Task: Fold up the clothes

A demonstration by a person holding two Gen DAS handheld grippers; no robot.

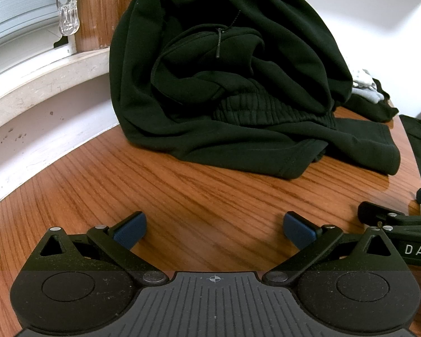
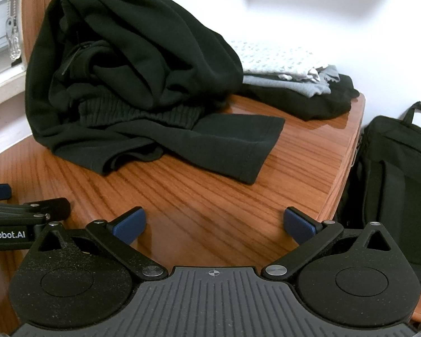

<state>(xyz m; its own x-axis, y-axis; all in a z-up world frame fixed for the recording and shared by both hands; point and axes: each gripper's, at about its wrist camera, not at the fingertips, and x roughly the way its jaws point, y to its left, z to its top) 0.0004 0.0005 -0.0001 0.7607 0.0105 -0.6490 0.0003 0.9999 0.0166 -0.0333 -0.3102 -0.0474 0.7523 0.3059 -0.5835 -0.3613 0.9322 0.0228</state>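
Observation:
A black zipped sweatshirt [image 1: 224,84] lies crumpled in a tall heap on the wooden table [image 1: 182,196], its ribbed hem showing and one sleeve [image 2: 233,146] stretched flat toward the right. My left gripper [image 1: 214,230] stands open above bare wood, a short way in front of the heap, with nothing between its blue pads. My right gripper [image 2: 214,226] is open too, beside the left one and just as far from the sweatshirt [image 2: 132,70]. Each gripper shows at the edge of the other's view.
Folded clothes [image 2: 289,67], white, grey and black, are stacked at the table's far right corner. A black bag [image 2: 395,174] stands beyond the right table edge. A window sill [image 1: 42,84] and a blind cord lie to the left, a white wall behind.

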